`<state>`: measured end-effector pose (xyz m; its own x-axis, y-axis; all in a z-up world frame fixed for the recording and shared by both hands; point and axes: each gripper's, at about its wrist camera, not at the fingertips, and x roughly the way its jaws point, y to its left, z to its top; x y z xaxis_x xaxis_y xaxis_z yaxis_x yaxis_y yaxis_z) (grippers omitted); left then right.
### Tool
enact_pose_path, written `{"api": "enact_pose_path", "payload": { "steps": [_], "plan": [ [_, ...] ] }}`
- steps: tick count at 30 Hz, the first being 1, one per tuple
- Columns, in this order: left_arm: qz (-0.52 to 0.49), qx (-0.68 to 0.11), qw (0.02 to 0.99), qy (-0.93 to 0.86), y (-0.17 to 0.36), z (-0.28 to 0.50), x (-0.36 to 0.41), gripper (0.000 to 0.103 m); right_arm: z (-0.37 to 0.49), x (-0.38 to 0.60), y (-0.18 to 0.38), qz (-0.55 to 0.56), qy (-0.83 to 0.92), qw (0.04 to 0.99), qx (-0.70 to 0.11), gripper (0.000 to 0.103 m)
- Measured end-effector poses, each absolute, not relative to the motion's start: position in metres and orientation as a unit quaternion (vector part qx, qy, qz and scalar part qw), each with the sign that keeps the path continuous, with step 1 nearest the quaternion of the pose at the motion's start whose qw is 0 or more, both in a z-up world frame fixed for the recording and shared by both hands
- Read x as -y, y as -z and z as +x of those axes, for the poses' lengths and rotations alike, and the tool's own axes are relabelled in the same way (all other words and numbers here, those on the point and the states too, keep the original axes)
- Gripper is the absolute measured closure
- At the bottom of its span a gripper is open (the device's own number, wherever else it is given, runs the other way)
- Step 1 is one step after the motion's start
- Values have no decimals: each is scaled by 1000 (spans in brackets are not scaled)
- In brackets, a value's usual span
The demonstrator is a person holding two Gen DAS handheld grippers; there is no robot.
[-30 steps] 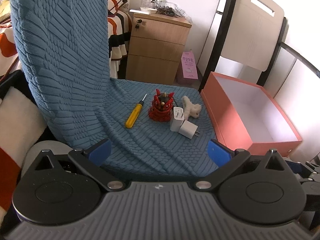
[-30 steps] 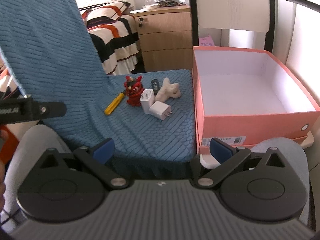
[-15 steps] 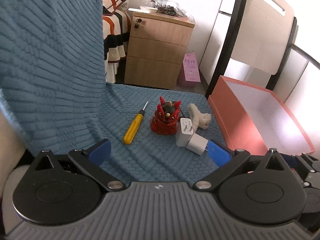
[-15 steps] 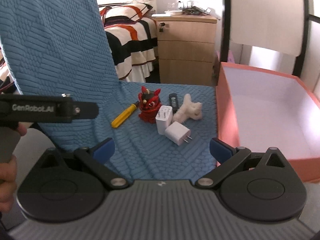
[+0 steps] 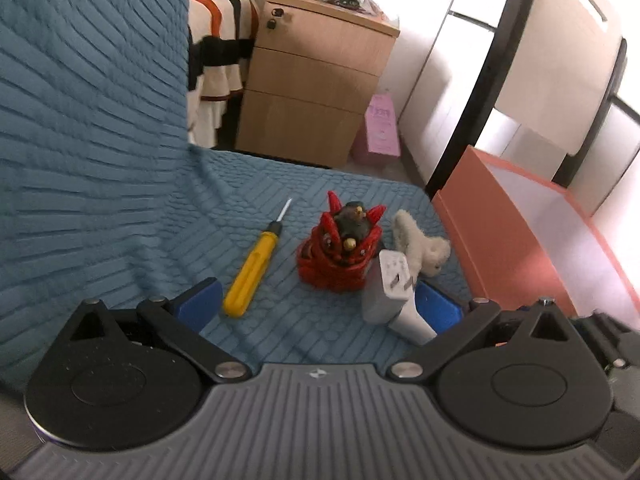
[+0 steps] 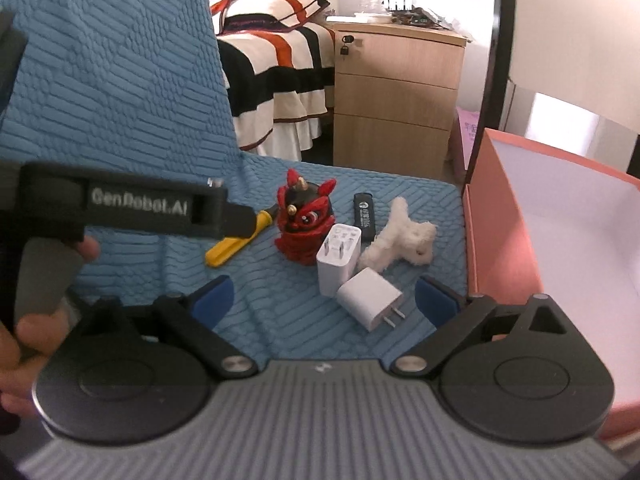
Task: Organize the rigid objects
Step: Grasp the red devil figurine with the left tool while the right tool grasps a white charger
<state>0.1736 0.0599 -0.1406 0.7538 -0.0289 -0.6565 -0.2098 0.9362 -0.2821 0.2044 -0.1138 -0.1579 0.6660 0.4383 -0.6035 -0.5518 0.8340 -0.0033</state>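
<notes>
On the blue-covered seat (image 5: 280, 332) lie a yellow screwdriver (image 5: 252, 272), a red lion figurine (image 5: 340, 252), a white plush toy (image 5: 416, 240), a tall white charger (image 6: 338, 258), a small white charger (image 6: 370, 304) and a black USB stick (image 6: 365, 216). To their right stands an empty pink box (image 6: 560, 240). My left gripper (image 5: 318, 306) is open, with the screwdriver by its left finger and the chargers against its right one. My right gripper (image 6: 324, 300) has its jaws closing. The small charger lies between them, untouched.
The seat's blue-covered backrest (image 5: 92, 100) rises at the left. Behind the seat are a wooden nightstand (image 5: 316, 92), a striped bed (image 6: 280, 64) and a pink bag (image 5: 382, 128). A hand (image 6: 24, 332) holds the black bar lettered GenRobot.AI (image 6: 140, 208), which overlaps the screwdriver's tip.
Both grippers have come forward and down towards the objects, which now look larger. In the right wrist view the left tool's black bar has advanced over the screwdriver.
</notes>
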Motion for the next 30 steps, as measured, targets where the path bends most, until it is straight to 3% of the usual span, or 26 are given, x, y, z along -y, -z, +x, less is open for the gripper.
{"api": "enact_pose_path", "payload": {
  "steps": [4,6,23,30],
  "plan": [
    [-170,-363,915,-52,156,196,-68,0,224,108,177,-95,-277,902,-316,26],
    [-167,-366,914,-48,161,206,-70,0,232,105,183,-103,-270,903,-318,28],
    [-148,-395,907,14,186,271,-63,1,272,102,210,-122,-261,890,-355,33],
    [-145,-395,907,24,189,280,-57,10,281,104,222,-136,-260,884,-363,32]
  ]
}}
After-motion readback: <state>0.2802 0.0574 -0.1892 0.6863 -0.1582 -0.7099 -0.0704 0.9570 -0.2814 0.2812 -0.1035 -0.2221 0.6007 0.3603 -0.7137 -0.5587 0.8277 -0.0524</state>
